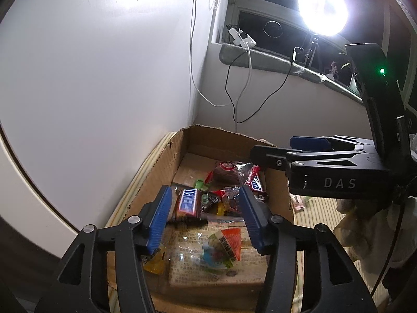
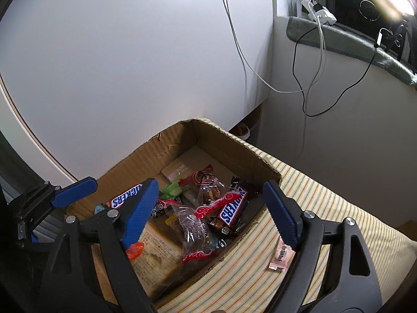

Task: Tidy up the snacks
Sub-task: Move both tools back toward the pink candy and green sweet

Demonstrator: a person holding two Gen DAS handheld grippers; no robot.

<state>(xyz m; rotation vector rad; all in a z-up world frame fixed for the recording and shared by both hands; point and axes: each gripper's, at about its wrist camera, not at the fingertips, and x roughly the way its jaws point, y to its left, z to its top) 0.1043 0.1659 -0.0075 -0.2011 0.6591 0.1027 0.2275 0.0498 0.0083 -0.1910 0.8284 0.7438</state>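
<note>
An open cardboard box [image 1: 169, 161] [image 2: 169, 154] holds a heap of wrapped snacks. Among them are two Snickers bars [image 1: 187, 202] [image 2: 233, 206], clear bags with red trim [image 2: 198, 224], a cone-shaped jelly pack [image 1: 221, 247] and a flat printed packet [image 2: 156, 255]. My left gripper [image 1: 207, 219] hangs over the near end of the box, open, with nothing between its blue pads. My right gripper [image 2: 211, 211] stands open above the box's right side, also empty. It shows in the left wrist view over the box's far right corner [image 1: 276, 151].
The box rests on a striped cloth [image 2: 325, 208] against a white wall. A small pink packet [image 2: 280, 257] lies on the cloth just right of the box. Cables [image 2: 307, 91] hang from a window ledge [image 1: 260, 57]. A bright lamp [image 1: 323, 10] glares at the upper right.
</note>
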